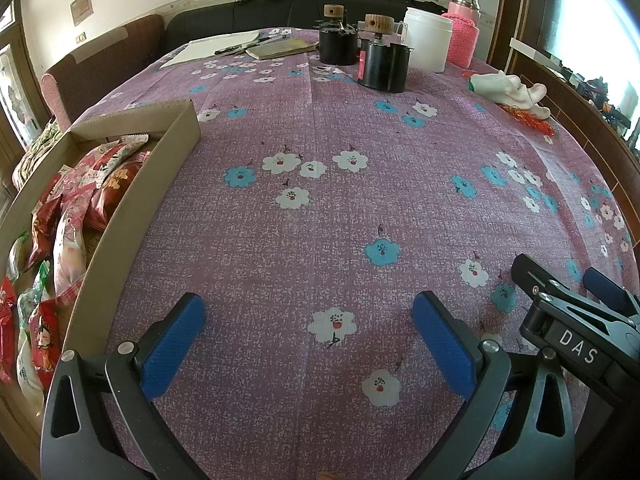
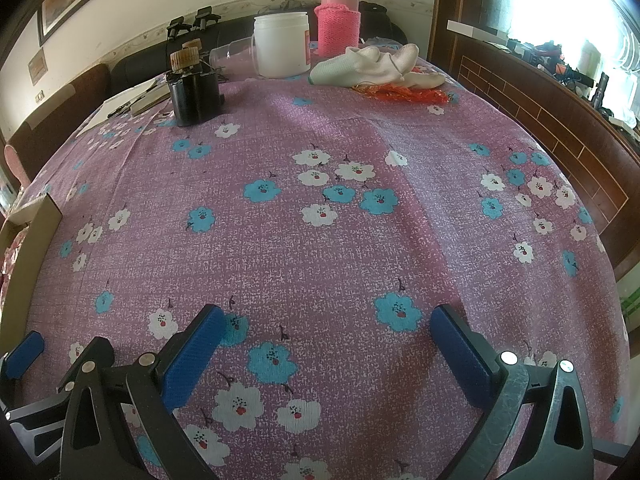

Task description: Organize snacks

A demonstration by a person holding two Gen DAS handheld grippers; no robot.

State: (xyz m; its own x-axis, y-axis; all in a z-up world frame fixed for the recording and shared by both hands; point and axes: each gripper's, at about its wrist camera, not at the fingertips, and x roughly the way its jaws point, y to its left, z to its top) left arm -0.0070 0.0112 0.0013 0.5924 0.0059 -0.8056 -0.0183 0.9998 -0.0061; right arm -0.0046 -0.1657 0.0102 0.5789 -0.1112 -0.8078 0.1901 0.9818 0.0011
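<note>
A shallow cardboard box [image 1: 132, 216] sits at the table's left edge, filled with several red, pink and white snack packets [image 1: 72, 216]. Its corner also shows in the right wrist view [image 2: 36, 232]. My left gripper [image 1: 308, 320] is open and empty, low over the purple flowered tablecloth, to the right of the box. My right gripper [image 2: 326, 328] is open and empty over the cloth, further right. The right gripper also shows at the lower right of the left wrist view [image 1: 576, 300].
At the far end stand two black canisters with wooden knobs [image 1: 384, 60], a white tub [image 1: 428, 38] and a pink flask [image 1: 464, 28]. White gloves [image 2: 372, 64] and an orange net [image 2: 404, 94] lie far right. Papers with scissors [image 1: 224, 46] lie far left.
</note>
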